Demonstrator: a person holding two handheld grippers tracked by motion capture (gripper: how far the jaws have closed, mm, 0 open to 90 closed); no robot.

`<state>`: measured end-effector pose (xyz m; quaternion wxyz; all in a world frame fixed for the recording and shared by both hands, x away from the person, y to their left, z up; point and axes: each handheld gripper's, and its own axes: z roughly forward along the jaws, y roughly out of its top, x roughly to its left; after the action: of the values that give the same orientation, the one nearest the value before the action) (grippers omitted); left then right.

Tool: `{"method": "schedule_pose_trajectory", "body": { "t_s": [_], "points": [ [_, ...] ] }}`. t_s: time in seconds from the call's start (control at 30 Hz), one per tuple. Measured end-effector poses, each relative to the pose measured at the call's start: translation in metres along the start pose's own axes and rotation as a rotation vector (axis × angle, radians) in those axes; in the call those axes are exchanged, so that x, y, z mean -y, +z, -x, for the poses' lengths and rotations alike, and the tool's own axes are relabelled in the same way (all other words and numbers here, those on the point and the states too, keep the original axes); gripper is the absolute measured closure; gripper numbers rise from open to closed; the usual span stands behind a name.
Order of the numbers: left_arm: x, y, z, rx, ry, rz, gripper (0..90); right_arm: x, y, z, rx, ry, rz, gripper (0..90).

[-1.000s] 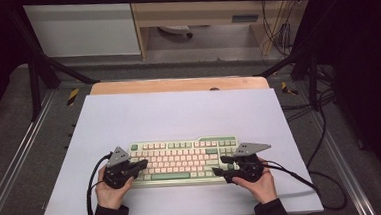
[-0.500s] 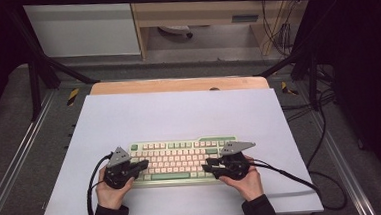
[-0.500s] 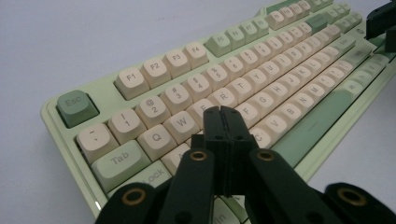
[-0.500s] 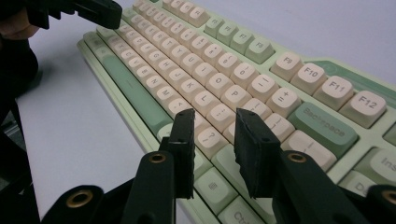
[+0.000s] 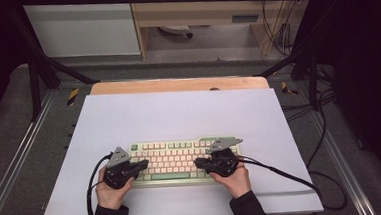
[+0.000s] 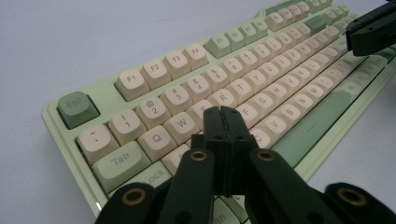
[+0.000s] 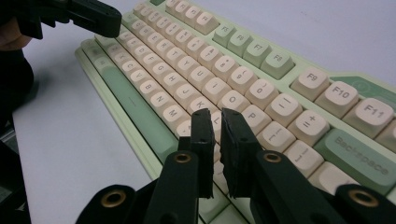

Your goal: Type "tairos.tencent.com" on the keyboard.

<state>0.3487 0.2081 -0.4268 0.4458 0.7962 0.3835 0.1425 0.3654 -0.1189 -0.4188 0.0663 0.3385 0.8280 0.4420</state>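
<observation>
The left gripper [image 6: 222, 114] has its two black jaws pressed flat together with nothing between them, their tips poised over the left part of the letter rows, about the W, E and S keys. In the high view the same left gripper [image 5: 143, 164] lies at the keyboard's left end, held by the person's left hand [image 5: 111, 191], a black cable looping from it down the counter.

The right gripper [image 7: 215, 116] has just been closing; its jaws stand almost together, a thin slit left between them and nothing in it, above the keys near L and P. In the high view the right gripper [image 5: 200, 163] reaches in from the keyboard's right end, the right hand [image 5: 235, 177] behind it.

The keyboard [image 5: 181, 160] lies flat on the near middle of the counter, its long axis running left to right across it, function row on the far side and space bar towards the person. Its case is pale green plastic with rounded corners; the keycaps are smooth, sculpted and mostly cream, with darker sage caps for Esc [image 6: 77, 108], Tab, Backspace [image 7: 362, 156] and the space bar [image 6: 315, 123].

The counter [image 5: 179, 113] carries a plain matte white sheet, and a strip of light wood [image 5: 177, 85] shows along its far edge.
</observation>
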Motion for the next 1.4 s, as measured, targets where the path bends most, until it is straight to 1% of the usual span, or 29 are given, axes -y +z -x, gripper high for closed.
{"method": "schedule_pose_trajectory", "body": {
  "t_s": [0.07, 0.2, 0.23, 0.27, 0.3, 0.47, 0.53, 0.57, 0.67, 0.93, 1.0, 1.13, 1.17, 1.23, 1.3, 1.4],
  "points": [
    [0.000, 0.000, 0.000, 0.000, 0.000, 0.001, 90.0, -0.004, 0.006, -0.002, -0.007, 0.007, 0.004, 86.8],
    [0.000, -0.001, 0.000, 0.000, 0.004, 0.000, 90.0, -0.007, 0.012, -0.003, -0.002, 0.016, 0.004, 88.7],
    [0.000, -0.001, 0.000, 0.000, 0.003, 0.000, 90.0, -0.008, 0.016, -0.004, -0.008, 0.027, 0.010, 89.8],
    [0.000, -0.001, 0.000, 0.000, 0.003, -0.001, 90.0, -0.008, 0.016, -0.004, -0.008, 0.027, 0.010, 89.8],
    [0.000, -0.001, 0.000, 0.001, 0.004, -0.002, 90.0, -0.010, 0.020, -0.003, -0.002, 0.033, 0.008, 90.0],
    [0.000, -0.001, 0.000, 0.001, 0.005, 0.001, 90.0, -0.015, 0.025, -0.004, 0.010, 0.024, 0.007, 90.0],
    [0.000, -0.001, 0.000, 0.001, 0.004, 0.000, 90.0, -0.017, 0.028, -0.004, 0.006, 0.028, 0.010, 90.0],
    [0.000, -0.001, 0.000, 0.001, 0.003, 0.000, 90.0, -0.019, 0.030, -0.003, 0.015, 0.028, 0.005, 90.0],
    [0.000, 0.000, 0.000, 0.000, 0.003, 0.000, 90.0, -0.020, 0.034, -0.002, 0.020, 0.033, 0.004, 90.0],
    [0.000, 0.000, 0.000, 0.001, 0.004, 0.000, 90.0, -0.023, 0.044, -0.003, 0.027, 0.026, 0.001, 90.0],
    [0.000, 0.000, 0.000, 0.001, 0.006, -0.004, 90.0, -0.024, 0.046, -0.003, 0.028, 0.020, -0.002, 90.0],
    [0.000, 0.001, 0.000, 0.001, 0.005, -0.005, 90.0, -0.023, 0.048, -0.002, 0.032, 0.022, -0.012, 90.0],
    [0.000, 0.001, 0.001, 0.001, 0.006, -0.003, 90.0, -0.022, 0.050, -0.001, 0.028, 0.014, -0.014, 90.0],
    [0.000, 0.001, 0.001, 0.001, 0.007, -0.004, 90.0, -0.022, 0.050, -0.002, 0.027, 0.019, -0.019, 90.0],
    [0.000, 0.000, 0.000, -0.001, 0.003, 0.000, 90.0, -0.021, 0.051, -0.002, 0.029, 0.016, -0.014, 90.0],
    [0.000, 0.000, 0.000, -0.001, 0.003, 0.000, 90.0, -0.020, 0.052, -0.002, 0.034, 0.012, -0.022, 90.0]
  ]
}}
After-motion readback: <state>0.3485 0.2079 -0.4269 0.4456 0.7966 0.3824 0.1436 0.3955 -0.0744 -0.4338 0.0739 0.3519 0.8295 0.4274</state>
